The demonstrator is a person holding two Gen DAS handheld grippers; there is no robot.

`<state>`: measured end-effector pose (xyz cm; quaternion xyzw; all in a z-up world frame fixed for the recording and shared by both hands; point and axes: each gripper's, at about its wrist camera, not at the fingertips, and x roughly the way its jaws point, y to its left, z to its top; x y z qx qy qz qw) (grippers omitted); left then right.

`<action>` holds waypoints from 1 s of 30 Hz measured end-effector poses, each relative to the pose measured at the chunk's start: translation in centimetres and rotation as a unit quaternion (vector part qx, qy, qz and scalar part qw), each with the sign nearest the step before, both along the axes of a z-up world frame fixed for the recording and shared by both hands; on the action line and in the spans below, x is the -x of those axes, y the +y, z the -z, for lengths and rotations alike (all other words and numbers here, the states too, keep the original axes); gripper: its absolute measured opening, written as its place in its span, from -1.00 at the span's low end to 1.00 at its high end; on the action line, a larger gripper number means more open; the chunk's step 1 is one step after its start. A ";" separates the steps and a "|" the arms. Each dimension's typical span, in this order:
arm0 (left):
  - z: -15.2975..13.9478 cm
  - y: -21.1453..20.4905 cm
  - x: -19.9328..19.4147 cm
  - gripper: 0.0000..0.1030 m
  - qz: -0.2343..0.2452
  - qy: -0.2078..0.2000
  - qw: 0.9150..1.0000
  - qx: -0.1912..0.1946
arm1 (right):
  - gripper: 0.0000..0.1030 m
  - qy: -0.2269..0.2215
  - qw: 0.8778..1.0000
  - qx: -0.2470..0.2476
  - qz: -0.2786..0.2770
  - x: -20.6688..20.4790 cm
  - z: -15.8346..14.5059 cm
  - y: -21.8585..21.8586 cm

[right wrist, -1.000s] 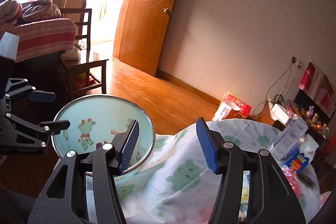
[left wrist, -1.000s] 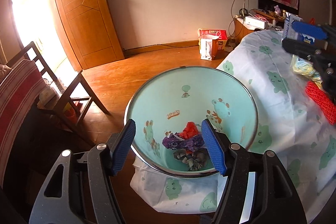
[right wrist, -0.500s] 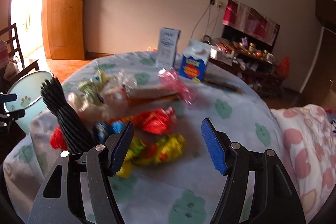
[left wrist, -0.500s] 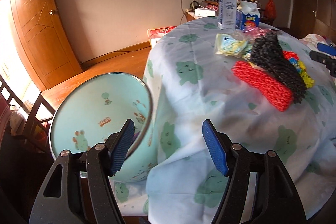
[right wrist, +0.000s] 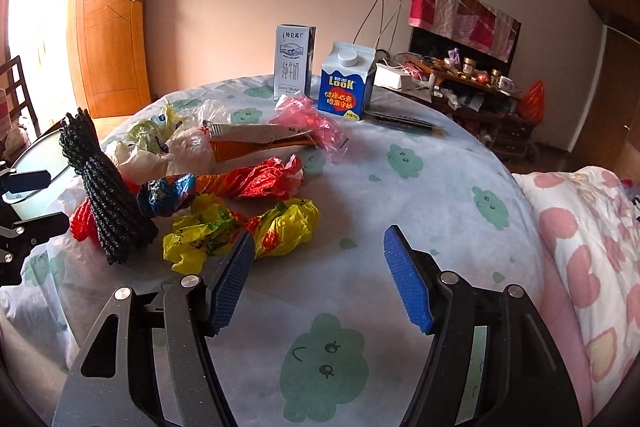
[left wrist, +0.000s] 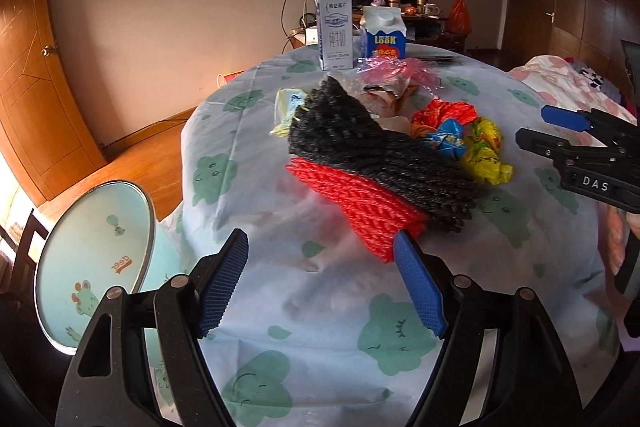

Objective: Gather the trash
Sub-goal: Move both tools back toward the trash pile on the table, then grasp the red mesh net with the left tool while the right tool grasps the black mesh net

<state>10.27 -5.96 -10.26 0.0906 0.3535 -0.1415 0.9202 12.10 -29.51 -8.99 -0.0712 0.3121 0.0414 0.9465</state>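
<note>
Hovering left gripper [left wrist: 320, 283] opening near red mesh [left wrist: 360, 207], right gripper [right wrist: 318, 279] empty

From the left tool [left wrist: 320, 283], the bin [left wrist: 94, 263] off to its left is half behind the counter's cloth [left wrist: 320, 327], so no telling what's inside. The red net [left wrist: 360, 203] runs under the black net [left wrist: 372, 143]. The right tool [left wrist: 580, 147] is cut off by the frame edge. Shelf clutter [right wrist: 472, 71] behind the cartons is too tiny to name.

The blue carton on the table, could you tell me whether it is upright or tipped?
Upright: the blue carton stands on its base on the table, white cap on top.
</note>
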 end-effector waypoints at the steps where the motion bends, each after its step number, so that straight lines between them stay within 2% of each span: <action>1: 0.2 -0.4 0.0 0.44 0.006 0.002 1.000 -0.001 | 0.30 0.000 1.000 -0.002 0.001 -0.1 0.1 -0.1; 5: 1.2 -1.5 -1.0 0.40 0.018 0.011 1.000 -0.005 | 0.30 0.000 1.000 -0.003 0.007 -0.3 0.4 -0.2; 6: 1.5 -1.5 -1.3 0.09 0.020 0.021 1.000 -0.001 | 0.30 0.001 1.000 -0.003 0.009 -0.4 0.5 -0.3; 8: 1.8 -1.4 -1.9 -0.27 0.034 0.033 0.999 0.017 | 0.30 0.004 1.000 -0.006 0.011 -0.4 0.7 -0.4; 9: 1.8 -1.3 -2.1 -0.70 0.036 0.034 0.999 0.015 | 0.30 0.004 1.000 -0.006 0.011 -0.5 0.7 -0.5; 10: 1.8 -1.2 -2.2 -0.77 0.041 0.035 0.998 0.016 | 0.30 0.003 1.000 -0.006 0.012 -0.4 0.8 -0.5; 20: 0.0 4.1 -2.0 -0.84 0.012 0.021 0.999 0.025 | 0.31 -0.020 1.000 -0.020 -0.010 0.9 -0.6 1.0; 25: -0.7 5.7 -1.6 -0.84 0.007 0.014 0.999 0.030 | 0.29 -0.033 0.997 -0.033 -0.058 1.7 -1.9 3.7; 30: -1.0 7.0 -0.9 -0.84 -0.008 0.010 1.000 0.026 | 0.05 -0.017 0.993 -0.021 -0.119 1.9 -1.4 7.8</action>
